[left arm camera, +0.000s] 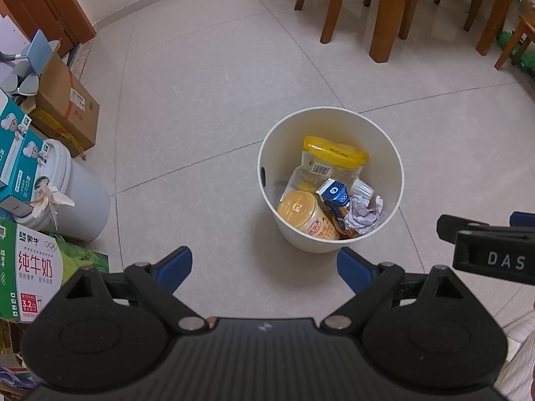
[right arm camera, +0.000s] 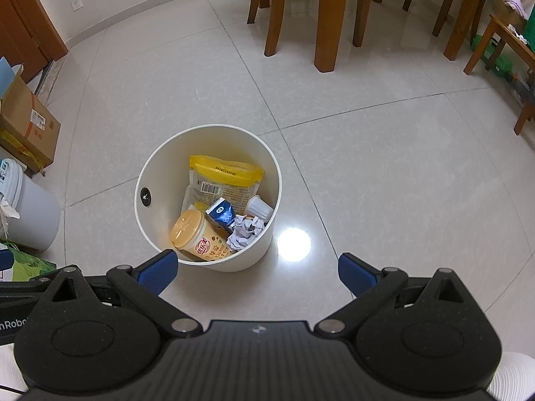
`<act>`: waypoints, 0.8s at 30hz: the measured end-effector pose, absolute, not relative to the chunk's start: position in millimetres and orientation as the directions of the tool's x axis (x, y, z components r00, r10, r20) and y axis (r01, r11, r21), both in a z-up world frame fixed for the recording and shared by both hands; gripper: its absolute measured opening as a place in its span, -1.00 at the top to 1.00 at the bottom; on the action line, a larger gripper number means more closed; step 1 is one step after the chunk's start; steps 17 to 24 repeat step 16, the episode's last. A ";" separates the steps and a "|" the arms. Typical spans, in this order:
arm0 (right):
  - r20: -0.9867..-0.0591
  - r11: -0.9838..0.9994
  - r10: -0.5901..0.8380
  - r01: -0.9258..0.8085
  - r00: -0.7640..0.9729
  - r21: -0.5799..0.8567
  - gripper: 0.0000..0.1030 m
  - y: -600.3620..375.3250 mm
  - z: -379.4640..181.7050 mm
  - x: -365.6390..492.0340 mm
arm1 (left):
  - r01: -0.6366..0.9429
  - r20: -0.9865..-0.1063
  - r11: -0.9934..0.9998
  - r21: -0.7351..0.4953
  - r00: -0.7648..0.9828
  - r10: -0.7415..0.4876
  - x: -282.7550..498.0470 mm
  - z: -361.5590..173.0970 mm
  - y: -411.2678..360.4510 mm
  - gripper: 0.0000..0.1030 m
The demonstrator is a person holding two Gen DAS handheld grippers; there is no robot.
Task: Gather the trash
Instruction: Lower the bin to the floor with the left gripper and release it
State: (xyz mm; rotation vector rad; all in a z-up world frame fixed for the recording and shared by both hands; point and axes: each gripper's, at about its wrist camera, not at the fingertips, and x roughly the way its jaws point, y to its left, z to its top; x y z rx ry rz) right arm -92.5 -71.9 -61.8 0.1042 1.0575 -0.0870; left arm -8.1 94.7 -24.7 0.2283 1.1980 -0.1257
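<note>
Two grippers, left gripper (left arm camera: 264,265) and right gripper (right arm camera: 257,269), hover with jaws spread and empty above a white wastebasket (right arm camera: 160,173) on the tiled floor (right arm camera: 384,167) (holding a yellow-lidded cup (right arm camera: 194,234), crumpled paper (right arm camera: 245,230)).

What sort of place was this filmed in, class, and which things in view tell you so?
Most likely a home's dining or living area: a tiled floor, a wooden table and chairs, and household clutter along one wall, namely cardboard boxes and a milk carton case. A white bin of wrappers stands mid-floor.
</note>
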 end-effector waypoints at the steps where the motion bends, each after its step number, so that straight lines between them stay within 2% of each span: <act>1: -0.873 0.992 -0.021 0.122 0.488 0.044 -1.00 -71.7 -61.9 -92.5 | 0.217 -0.933 0.970 0.110 0.360 0.025 -8.1 -24.7 94.3 -0.81; 24: -0.874 0.990 -0.019 0.133 0.486 0.053 -1.00 -70.8 -63.7 -92.5 | 0.222 -0.932 0.969 0.113 0.360 0.027 -8.9 -24.8 91.4 -0.81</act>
